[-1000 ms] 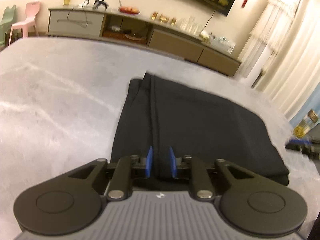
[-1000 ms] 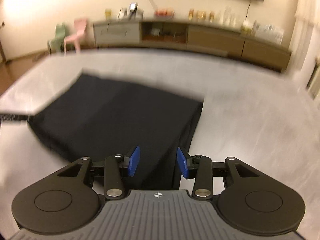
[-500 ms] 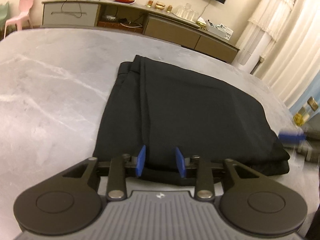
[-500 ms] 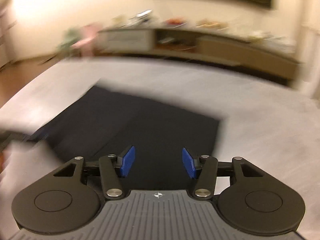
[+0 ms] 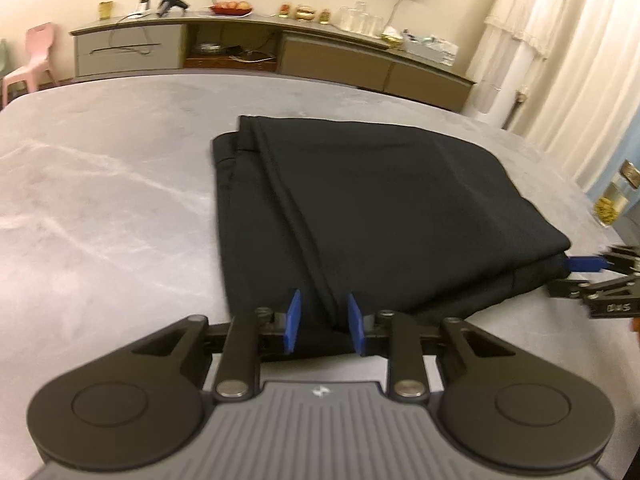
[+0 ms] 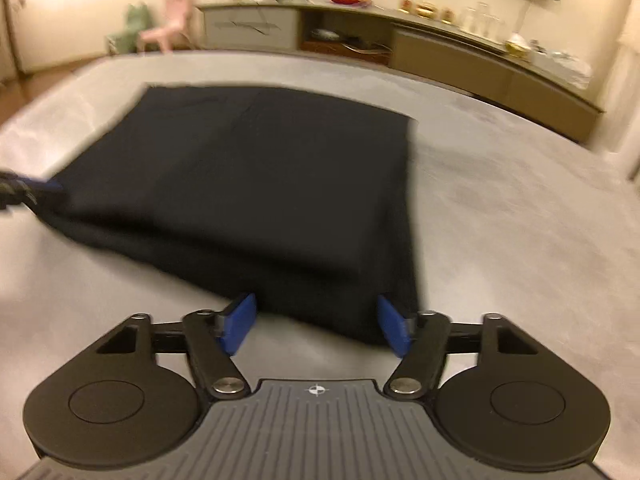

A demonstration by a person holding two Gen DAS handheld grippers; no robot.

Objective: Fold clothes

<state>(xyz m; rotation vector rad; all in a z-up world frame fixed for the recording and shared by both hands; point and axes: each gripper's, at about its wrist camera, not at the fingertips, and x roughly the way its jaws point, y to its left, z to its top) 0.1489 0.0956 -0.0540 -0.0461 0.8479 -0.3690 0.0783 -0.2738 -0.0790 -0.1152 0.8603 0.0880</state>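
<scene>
A black garment (image 5: 360,200) lies folded flat in a thick rectangle on the grey marble table (image 5: 100,200); it also shows in the right wrist view (image 6: 248,184). My left gripper (image 5: 323,326) is open at the garment's near edge, its blue fingers astride a raised fold. My right gripper (image 6: 316,326) is wide open and empty at another near corner of the garment. The right gripper shows at the right edge of the left wrist view (image 5: 600,280), and the left gripper at the left edge of the right wrist view (image 6: 24,192).
A long low sideboard (image 5: 260,52) with bottles, glasses and a fruit plate runs along the far wall. A pink chair (image 5: 32,60) stands at the left and white curtains (image 5: 560,60) hang at the right. Bare table surface surrounds the garment.
My left gripper has opened from a narrow gap and let go of the fold. My right gripper has opened wider and drawn back to the garment's edge. The garment now lies flat.
</scene>
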